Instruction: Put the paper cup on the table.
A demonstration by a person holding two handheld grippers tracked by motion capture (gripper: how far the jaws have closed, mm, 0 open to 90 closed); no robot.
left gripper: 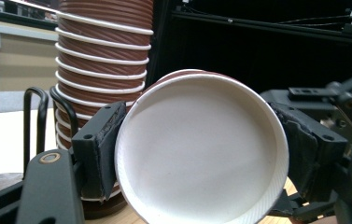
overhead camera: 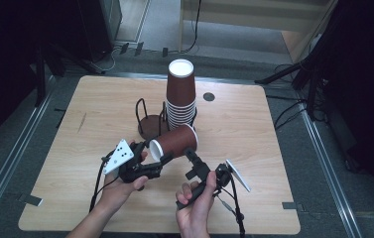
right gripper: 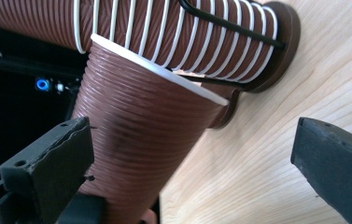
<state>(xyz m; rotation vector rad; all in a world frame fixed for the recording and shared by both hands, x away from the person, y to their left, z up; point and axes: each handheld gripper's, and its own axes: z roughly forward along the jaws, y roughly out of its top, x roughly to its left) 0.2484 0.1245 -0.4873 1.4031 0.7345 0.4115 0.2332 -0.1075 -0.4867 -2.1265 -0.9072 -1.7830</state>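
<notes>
Pale wood worktop (overhead camera: 254,134). Stack of cups (overhead camera: 181,96) stands in a wire holder at 12 o'clock. Left gripper (overhead camera: 151,157) fingers closed on the rim of one cup (overhead camera: 174,141), held sideways above the worktop. Right gripper (overhead camera: 190,159) fingers wide apart, holding nothing, at 3 o'clock of it. Likely one cup separated; destination unknown. Left gripper view shows its white inside (left gripper: 201,149).

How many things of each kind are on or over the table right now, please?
Stacks of nested brown cups: 1
Single brown cups, held sideways in the left claw: 1
Black wire cup holders: 2
Handheld claws, left and right claw: 2
Total: 6
</notes>
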